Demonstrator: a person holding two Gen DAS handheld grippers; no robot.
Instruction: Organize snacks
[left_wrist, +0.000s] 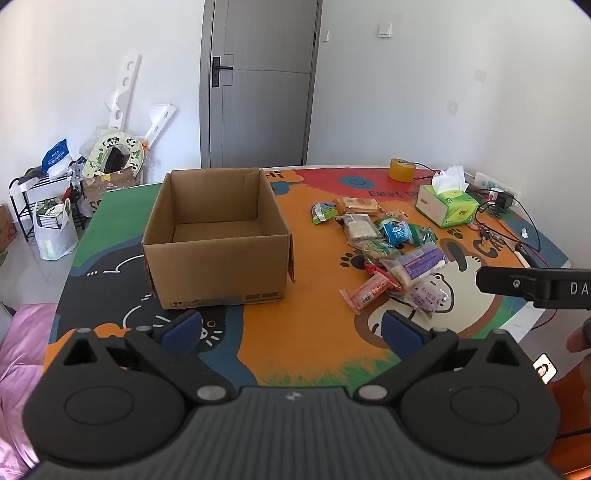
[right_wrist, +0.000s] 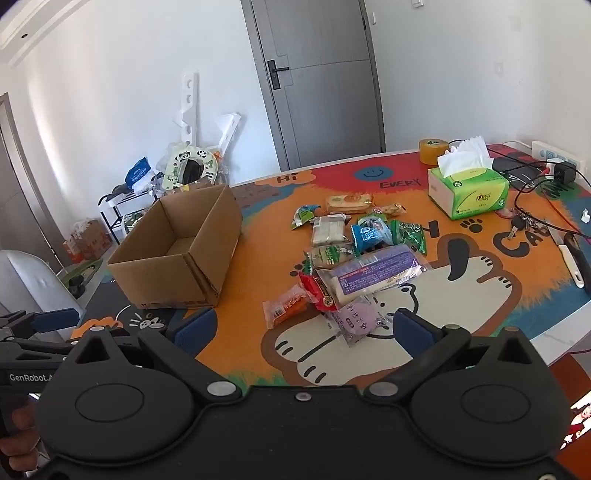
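Observation:
An open, empty cardboard box stands on the colourful table mat, also in the right wrist view. A pile of several wrapped snacks lies to its right, with a long purple pack, a round purple pack, an orange pack and a blue pack. My left gripper is open and empty, in front of the box. My right gripper is open and empty, just short of the nearest snacks.
A green tissue box and a yellow tape roll stand at the far right of the table. Cables, a power strip, keys and a white-handled tool lie along the right edge. Clutter and a rack are on the floor to the left.

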